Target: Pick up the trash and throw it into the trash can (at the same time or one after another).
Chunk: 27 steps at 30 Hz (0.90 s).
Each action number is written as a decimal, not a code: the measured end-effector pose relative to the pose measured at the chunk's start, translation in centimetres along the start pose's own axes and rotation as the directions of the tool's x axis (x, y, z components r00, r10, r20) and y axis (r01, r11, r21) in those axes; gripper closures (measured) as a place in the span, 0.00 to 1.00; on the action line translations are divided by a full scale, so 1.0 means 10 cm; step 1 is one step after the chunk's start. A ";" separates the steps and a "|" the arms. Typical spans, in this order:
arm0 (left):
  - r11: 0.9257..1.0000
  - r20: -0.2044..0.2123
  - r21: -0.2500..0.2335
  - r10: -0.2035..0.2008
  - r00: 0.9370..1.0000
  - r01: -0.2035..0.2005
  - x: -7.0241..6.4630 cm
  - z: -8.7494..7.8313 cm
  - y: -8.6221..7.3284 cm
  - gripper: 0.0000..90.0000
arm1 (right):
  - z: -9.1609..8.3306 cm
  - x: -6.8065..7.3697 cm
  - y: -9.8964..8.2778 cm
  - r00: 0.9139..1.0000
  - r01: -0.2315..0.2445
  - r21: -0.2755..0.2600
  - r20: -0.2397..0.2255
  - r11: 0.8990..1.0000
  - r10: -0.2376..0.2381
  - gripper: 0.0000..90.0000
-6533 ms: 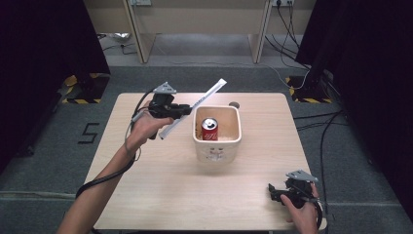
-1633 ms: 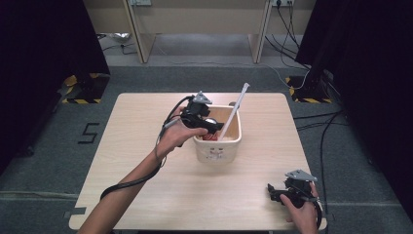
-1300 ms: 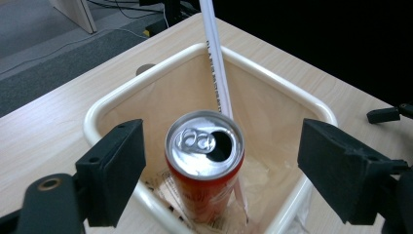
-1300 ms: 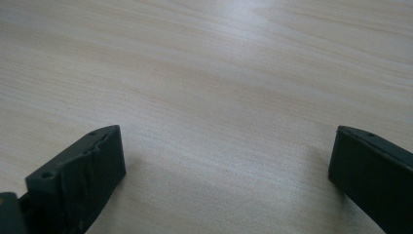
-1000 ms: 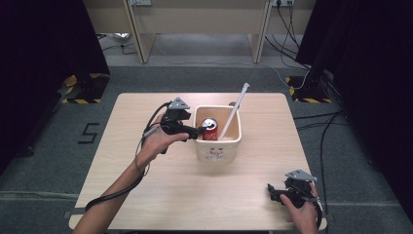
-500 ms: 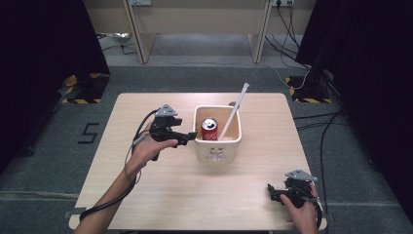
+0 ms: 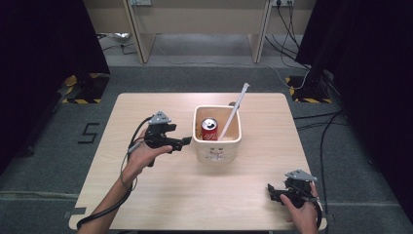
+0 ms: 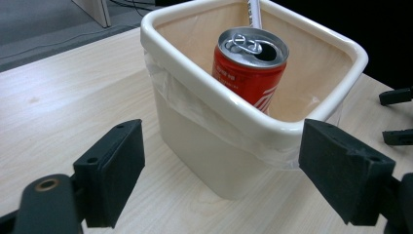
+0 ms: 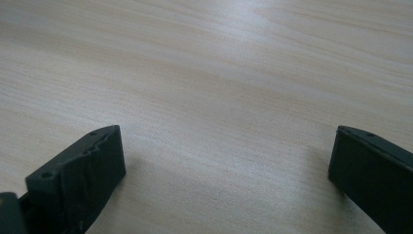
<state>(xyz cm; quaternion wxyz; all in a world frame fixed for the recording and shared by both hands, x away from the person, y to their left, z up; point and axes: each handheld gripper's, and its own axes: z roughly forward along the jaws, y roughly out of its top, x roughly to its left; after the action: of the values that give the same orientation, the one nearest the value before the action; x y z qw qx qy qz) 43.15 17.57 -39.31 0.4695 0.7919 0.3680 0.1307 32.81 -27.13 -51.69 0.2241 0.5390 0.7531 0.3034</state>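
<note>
Left gripper [image 7: 186,142] jaws spread wide, nothing held, just left of the cream bin [image 7: 216,146], not touching. Bin sits mid-table [image 7: 146,195]; red can [image 8: 250,68] upright inside, white stick [image 7: 234,110] leaning on the far rim. Judgement: drop-off looks done, so pull straight back, level, clear of the rim. Right gripper [image 7: 272,191] jaws wide apart, empty, resting near the front right corner.

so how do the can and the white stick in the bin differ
The can is red, squat and upright, its top below the bin rim. The white stick is thin and long, leaning and poking out past the rim. Both sit inside the same bin.
</note>
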 end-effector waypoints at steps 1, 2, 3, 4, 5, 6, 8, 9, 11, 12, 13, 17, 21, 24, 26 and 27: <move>1.000 -0.001 -0.004 0.000 1.000 0.000 0.00 0.00 -0.01 0.19 | 0.00 0.00 0.00 1.000 0.000 0.000 0.000 1.000 0.000 0.00; 1.000 -0.003 -0.006 0.000 1.000 0.000 0.01 0.00 -0.02 0.19 | 0.00 0.00 0.00 1.000 0.000 0.000 0.000 1.000 0.000 0.00; 1.000 -0.007 -0.010 -0.002 1.000 0.002 0.01 -0.01 -0.03 0.19 | 0.00 0.00 0.00 1.000 0.000 0.000 0.000 1.000 0.000 0.00; 1.000 -0.010 -0.012 0.000 1.000 0.000 0.02 -0.01 -0.04 0.19 | 0.00 0.00 0.00 1.000 0.000 0.000 0.000 1.000 0.000 0.00; 1.000 -0.013 -0.016 0.000 1.000 0.000 0.02 -0.01 -0.05 0.19 | 0.00 0.00 0.00 1.000 0.000 0.000 0.000 1.000 0.000 0.00; 1.000 -0.014 -0.017 0.001 1.000 -0.001 0.03 -0.02 -0.07 0.19 | 0.00 0.00 0.00 1.000 0.000 0.000 0.000 1.000 0.000 0.00; 1.000 -0.020 -0.019 -0.003 1.000 0.003 0.04 -0.02 -0.10 0.19 | 0.00 0.00 0.00 1.000 -0.002 0.000 0.000 1.000 0.002 0.00; 1.000 -0.024 -0.017 -0.002 1.000 0.002 0.04 -0.02 -0.11 0.19 | 0.00 0.00 0.00 1.000 -0.003 0.000 0.000 1.000 0.003 0.00; 1.000 -0.020 -0.026 -0.004 1.000 0.004 0.05 -0.02 -0.16 0.19 | 0.00 0.00 0.00 1.000 -0.003 0.000 0.000 1.000 0.003 0.00; 1.000 -0.014 -0.027 -0.005 1.000 0.004 0.06 -0.02 -0.17 0.19 | 0.00 0.00 0.00 1.000 -0.003 0.000 0.000 1.000 0.003 0.00; 1.000 -0.007 -0.028 -0.010 1.000 0.010 0.06 -0.02 -0.19 0.19 | 0.00 0.00 0.00 1.000 -0.003 0.000 0.000 1.000 0.003 0.00; 0.999 -0.003 -0.024 -0.022 1.000 0.022 0.08 -0.01 -0.29 0.19 | 0.00 0.00 0.00 1.000 -0.003 0.000 0.000 1.000 0.003 0.00; 0.999 -0.002 -0.023 -0.027 1.000 0.027 0.11 0.00 -0.39 0.19 | 0.00 0.00 0.00 1.000 -0.003 0.000 0.000 1.000 0.003 0.00; 0.999 -0.001 -0.026 -0.035 0.999 0.035 0.11 0.01 -0.46 0.19 | 0.00 0.00 0.00 1.000 -0.003 0.000 0.000 1.000 0.003 0.00; 0.999 0.001 -0.030 -0.041 0.999 0.041 0.11 0.02 -0.51 0.19 | 0.00 0.00 0.00 1.000 -0.003 0.000 0.000 1.000 0.003 0.00; 0.999 0.001 -0.029 -0.040 0.999 0.040 0.11 0.02 -0.53 0.19 | 0.00 0.00 0.00 1.000 -0.002 0.000 0.000 1.000 0.002 0.00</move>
<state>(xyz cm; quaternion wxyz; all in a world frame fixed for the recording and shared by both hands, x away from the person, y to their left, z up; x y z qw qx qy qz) 41.61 19.73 -44.03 0.4836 0.7775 0.3816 0.1262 32.80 -27.11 -51.69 0.2238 0.5399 0.7525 0.3036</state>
